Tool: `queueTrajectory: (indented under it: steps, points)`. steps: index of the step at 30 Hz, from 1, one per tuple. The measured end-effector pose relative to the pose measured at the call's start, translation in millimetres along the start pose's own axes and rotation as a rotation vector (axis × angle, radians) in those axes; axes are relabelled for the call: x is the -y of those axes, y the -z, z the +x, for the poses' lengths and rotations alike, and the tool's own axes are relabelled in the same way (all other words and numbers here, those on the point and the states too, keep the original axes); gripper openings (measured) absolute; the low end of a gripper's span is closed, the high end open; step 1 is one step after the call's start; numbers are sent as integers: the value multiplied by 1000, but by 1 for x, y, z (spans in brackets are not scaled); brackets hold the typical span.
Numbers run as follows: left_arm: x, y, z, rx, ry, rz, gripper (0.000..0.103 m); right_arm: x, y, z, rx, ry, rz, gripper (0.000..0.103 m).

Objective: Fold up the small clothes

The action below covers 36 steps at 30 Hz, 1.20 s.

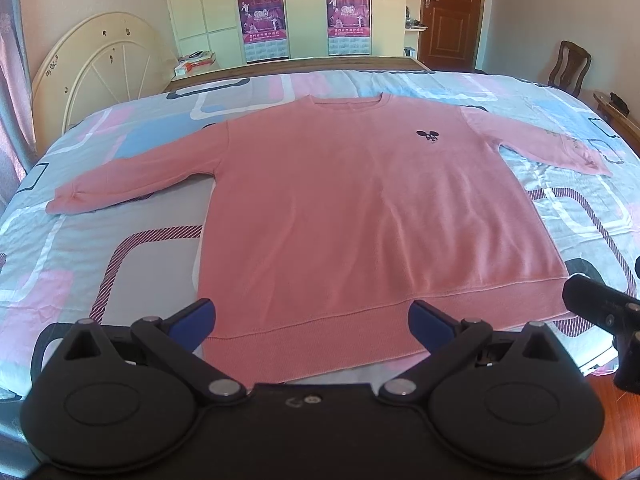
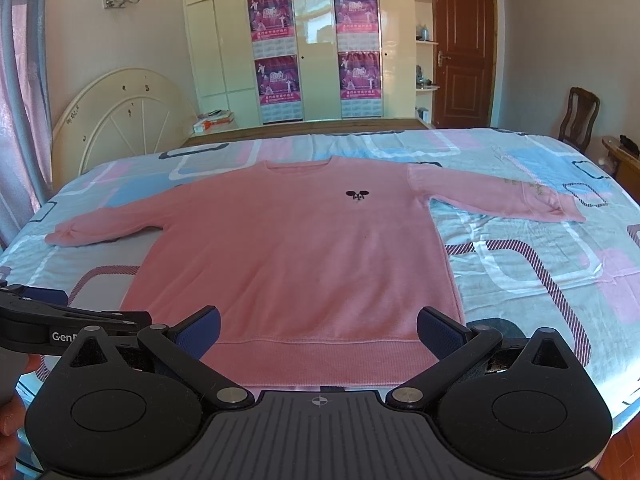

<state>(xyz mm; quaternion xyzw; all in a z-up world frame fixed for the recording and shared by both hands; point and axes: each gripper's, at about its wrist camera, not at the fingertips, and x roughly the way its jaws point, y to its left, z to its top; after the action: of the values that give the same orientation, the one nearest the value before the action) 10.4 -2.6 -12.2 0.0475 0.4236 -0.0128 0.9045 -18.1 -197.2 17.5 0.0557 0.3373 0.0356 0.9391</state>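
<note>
Left wrist view. Item: pink sweater [image 1: 352,208], spread flat and face up on a patterned bedsheet [image 1: 120,248], collar toward the far side, both sleeves out to the sides, hem nearest the camera. Left gripper [image 1: 312,318]: tongs wide apart, holding nothing, poised over the hem band. Part of the right gripper [image 1: 604,312] shows at the right edge.

Right wrist view. Same sweater [image 2: 296,248], small dark mouse emblem [image 2: 358,196] on the chest. Right gripper [image 2: 318,330]: tongs wide, empty, above the hem near its right corner. Left gripper [image 2: 60,320] shows at the left edge.

Risks, as judged: pinching the sheet along with the hem would drag the bedding; catching only the top layer would leave the back bunched; uneven lifts between the two grippers would skew the fold.
</note>
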Motion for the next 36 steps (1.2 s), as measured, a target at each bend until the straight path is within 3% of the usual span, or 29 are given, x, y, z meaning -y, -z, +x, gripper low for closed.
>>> queueTrajectory:
  steps: [36]
  points:
    - [-7,-1,2,6,-6,-19,102,-6,-6,8,22,26,2,103]
